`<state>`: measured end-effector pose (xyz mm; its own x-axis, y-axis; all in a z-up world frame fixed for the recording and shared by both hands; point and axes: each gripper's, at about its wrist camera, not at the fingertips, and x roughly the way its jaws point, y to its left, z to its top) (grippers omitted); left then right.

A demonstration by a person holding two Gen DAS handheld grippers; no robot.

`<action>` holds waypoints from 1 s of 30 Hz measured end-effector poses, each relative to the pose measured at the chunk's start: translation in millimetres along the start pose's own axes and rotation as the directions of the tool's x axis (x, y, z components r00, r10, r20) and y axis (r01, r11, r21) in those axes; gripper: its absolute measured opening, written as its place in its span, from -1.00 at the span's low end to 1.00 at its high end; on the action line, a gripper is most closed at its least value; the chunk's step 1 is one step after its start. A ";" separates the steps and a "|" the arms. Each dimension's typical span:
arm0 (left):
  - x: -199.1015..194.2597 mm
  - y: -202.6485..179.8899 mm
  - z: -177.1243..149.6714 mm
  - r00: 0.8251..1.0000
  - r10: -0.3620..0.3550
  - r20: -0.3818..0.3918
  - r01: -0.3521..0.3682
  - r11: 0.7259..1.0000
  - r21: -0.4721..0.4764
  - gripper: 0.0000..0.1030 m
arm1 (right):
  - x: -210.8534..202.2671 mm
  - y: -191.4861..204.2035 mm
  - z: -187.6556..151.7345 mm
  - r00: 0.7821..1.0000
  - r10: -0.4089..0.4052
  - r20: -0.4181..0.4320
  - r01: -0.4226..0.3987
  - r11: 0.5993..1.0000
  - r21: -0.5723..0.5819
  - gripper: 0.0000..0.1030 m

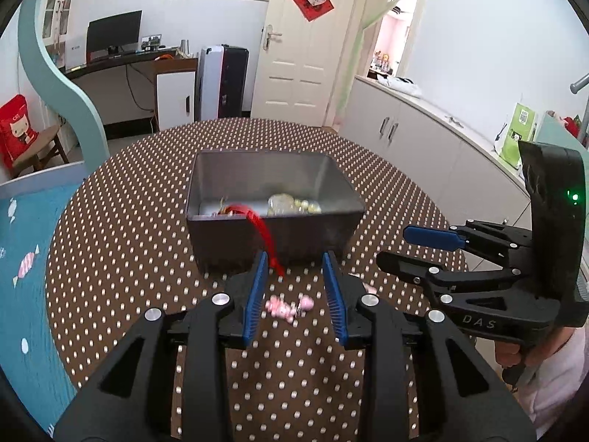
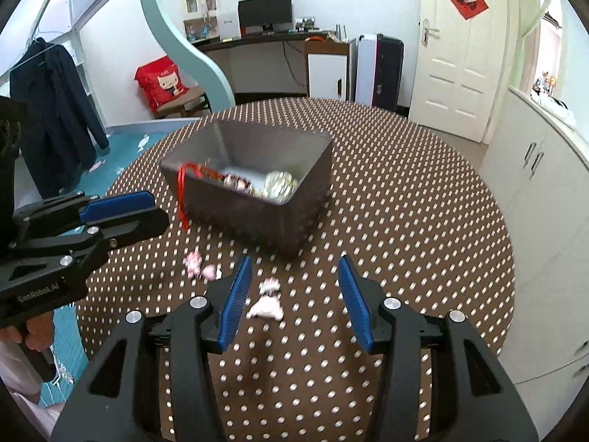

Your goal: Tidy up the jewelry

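A grey box (image 1: 272, 234) (image 2: 257, 217) sits mid-table and holds gold beads (image 1: 294, 204) (image 2: 278, 186) and other jewelry. A red cord (image 1: 265, 234) (image 2: 182, 199) hangs over its front wall. A pink bead piece (image 1: 289, 305) (image 2: 200, 265) lies on the cloth between the fingers of my open left gripper (image 1: 296, 291). A second pink-white piece (image 2: 267, 304) lies between the fingers of my open right gripper (image 2: 294, 294). Both grippers are empty and hover above the table. Each shows from the side in the other's view (image 1: 416, 246) (image 2: 147, 210).
The round table (image 1: 129, 221) (image 2: 423, 221) has a brown dotted cloth. A white cabinet counter (image 1: 423, 140) runs along the right. A blue bed (image 1: 22, 258) lies to the left. A desk with a monitor (image 2: 265, 11) and a door stand at the back.
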<state>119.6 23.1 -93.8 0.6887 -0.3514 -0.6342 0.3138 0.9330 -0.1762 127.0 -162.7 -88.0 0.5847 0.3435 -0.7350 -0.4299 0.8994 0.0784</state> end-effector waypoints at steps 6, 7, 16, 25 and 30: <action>0.4 6.0 -15.0 0.999 -0.006 -0.035 0.006 1.000 -0.006 -0.34 | 11.3 10.8 -10.1 0.999 0.018 -0.042 -0.018 1.000 0.004 -0.10; 1.1 7.0 -16.7 0.999 -0.008 -0.039 0.008 1.000 -0.006 -0.29 | 14.0 12.9 -11.4 0.999 0.021 -0.050 -0.021 1.000 0.001 -0.10; 15.2 6.4 -24.1 0.997 -0.015 -0.079 0.015 1.000 -0.003 -0.20 | 26.7 20.9 -13.6 0.996 0.048 -0.081 -0.050 0.998 -0.023 -0.22; 38.5 -1.6 -26.7 0.992 -0.004 -0.124 0.006 1.000 0.009 -0.06 | 28.2 13.6 -16.8 0.996 0.060 -0.072 -0.062 0.997 -0.037 -0.57; 48.9 -6.7 -26.2 0.991 -0.001 -0.134 0.004 1.000 0.029 -0.03 | 25.1 14.2 -19.9 0.996 0.055 -0.074 -0.058 0.997 -0.046 -0.57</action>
<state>134.1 1.7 -143.4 0.5950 -0.3385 -0.7290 0.3357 0.9288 -0.1572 121.9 -146.7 -118.8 0.5076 0.3713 -0.7775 -0.4941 0.8647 0.0903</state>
